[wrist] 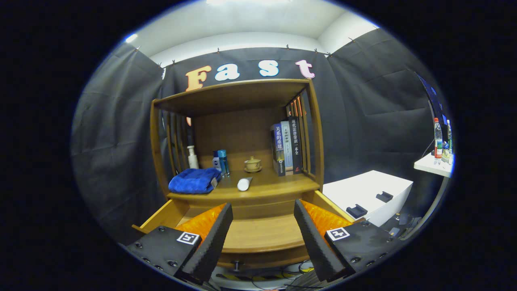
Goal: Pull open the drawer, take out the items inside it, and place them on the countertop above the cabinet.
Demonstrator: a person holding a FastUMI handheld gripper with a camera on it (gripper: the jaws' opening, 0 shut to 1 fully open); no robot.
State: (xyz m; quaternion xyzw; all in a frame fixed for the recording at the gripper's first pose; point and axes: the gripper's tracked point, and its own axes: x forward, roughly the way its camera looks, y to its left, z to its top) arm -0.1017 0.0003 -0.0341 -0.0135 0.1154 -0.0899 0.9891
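The wooden cabinet's drawer (262, 236) stands pulled out below the countertop (278, 186). Its bare wooden bottom shows between my fingers, and its small knob (236, 265) sits on the front panel below them. My gripper (262, 207) hovers over the drawer, open, with nothing between the fingers. On the countertop, a folded blue towel (194, 180) lies at the left. A white tube (244, 184) lies on its side near the middle. The drawer's corners are hidden behind my fingers.
At the back of the countertop stand a white pump bottle (192, 157), two blue bottles (221, 161), a lidded teacup on a saucer (253, 164) and several upright books (286, 147). A white box (365, 190) sits right of the cabinet, and a white table with a water bottle (438, 141) stands beyond.
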